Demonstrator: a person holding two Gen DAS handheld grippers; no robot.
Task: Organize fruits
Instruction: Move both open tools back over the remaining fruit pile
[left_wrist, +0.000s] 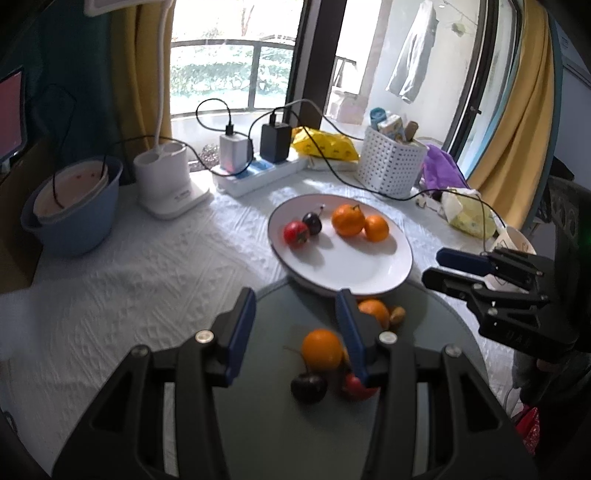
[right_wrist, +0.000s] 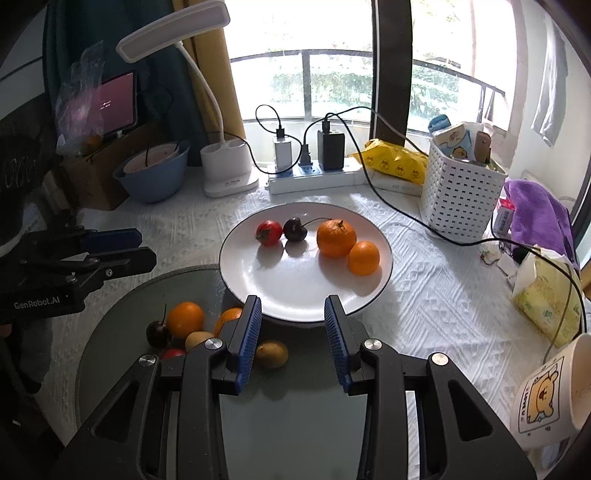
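Two tools hover over bench, both empty. Left tool (left_wrist: 295, 325) released above grey tray (right_wrist: 122, 354) holding oranges, cherry (right_wrist: 158, 334), kiwis. Right tool (right_wrist: 293, 341) released, nothing between its pads. White plate (right_wrist: 306, 295) beyond carries tomato (right_wrist: 269, 232), cherry, two oranges (right_wrist: 336, 237).

White round plate (right_wrist: 376, 280): one, holding four fruits.
- round orange citrus fruits on plate: two (right_wrist: 336, 237) (right_wrist: 364, 257)
- small red tomato-like fruit (right_wrist: 269, 232): one
- dark cherry with stem (right_wrist: 294, 229): one

Grey round glass tray (right_wrist: 122, 332): one, fruit partly hidden behind gripper.
- orange citrus fruits: two (right_wrist: 185, 319) (right_wrist: 229, 317)
- brownish-yellow oval fruits: two (right_wrist: 272, 354) (right_wrist: 197, 339)
- dark cherry: one (right_wrist: 158, 333)
- small red fruit: one (right_wrist: 172, 353)

Elsewhere on table:
- white perforated plastic basket (right_wrist: 458, 199): one
- blue plastic bowl (right_wrist: 155, 181): one
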